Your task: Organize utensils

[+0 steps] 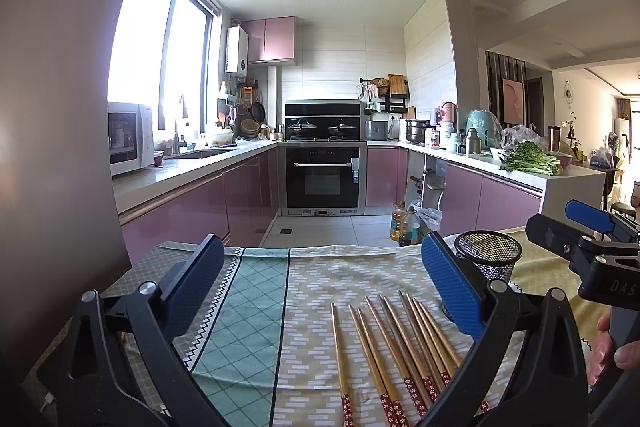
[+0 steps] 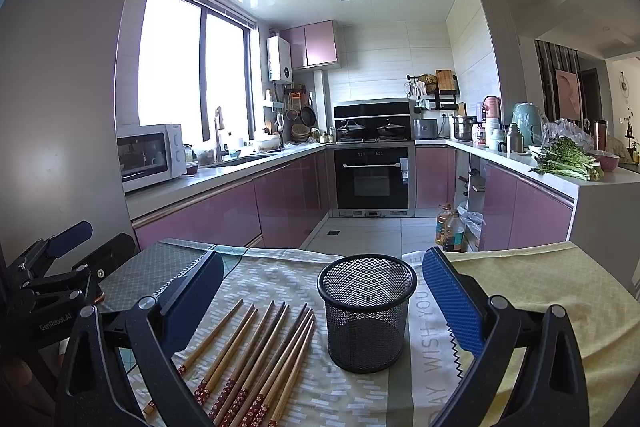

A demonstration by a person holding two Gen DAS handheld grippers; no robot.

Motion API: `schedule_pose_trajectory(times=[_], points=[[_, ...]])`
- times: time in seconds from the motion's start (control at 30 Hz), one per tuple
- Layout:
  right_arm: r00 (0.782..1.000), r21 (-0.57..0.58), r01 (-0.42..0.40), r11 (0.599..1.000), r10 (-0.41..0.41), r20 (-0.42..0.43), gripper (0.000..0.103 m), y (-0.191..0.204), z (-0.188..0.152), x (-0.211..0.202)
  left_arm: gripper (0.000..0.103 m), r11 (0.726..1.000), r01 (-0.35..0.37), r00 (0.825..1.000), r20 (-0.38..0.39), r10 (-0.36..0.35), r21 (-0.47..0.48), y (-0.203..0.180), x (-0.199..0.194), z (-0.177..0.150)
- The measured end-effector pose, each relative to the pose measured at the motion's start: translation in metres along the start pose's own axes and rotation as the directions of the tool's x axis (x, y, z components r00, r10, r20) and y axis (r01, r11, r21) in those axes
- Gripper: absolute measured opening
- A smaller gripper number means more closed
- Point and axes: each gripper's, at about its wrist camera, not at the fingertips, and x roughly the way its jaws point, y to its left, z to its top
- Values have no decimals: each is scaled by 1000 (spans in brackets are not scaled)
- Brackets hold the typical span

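Observation:
Several wooden chopsticks point(image 1: 394, 347) with red patterned ends lie side by side on the patterned tablecloth point(image 1: 312, 287); they also show in the right wrist view point(image 2: 256, 351). A black mesh cup point(image 2: 366, 311) stands upright and empty just right of them, also seen in the left wrist view point(image 1: 490, 255). My left gripper point(image 1: 320, 287) is open and empty, above the cloth, left of the chopsticks. My right gripper point(image 2: 324, 297) is open and empty, with the cup and chopsticks between its fingers' span.
The table's far edge point(image 2: 280, 249) drops to a tiled kitchen floor. Oil bottles point(image 2: 450, 227) stand on the floor beyond. Pink cabinets, an oven point(image 2: 372, 175) and counters ring the room. A yellow cloth point(image 2: 560, 291) covers the table's right side.

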Motion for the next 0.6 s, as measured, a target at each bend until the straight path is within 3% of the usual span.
schedule_pose_trajectory(times=[0.6], points=[[1000, 7, -4, 1000, 4, 0, 96, -1, 0, -2, 97, 1000, -4, 1000, 3, 4, 0, -1, -1, 0]])
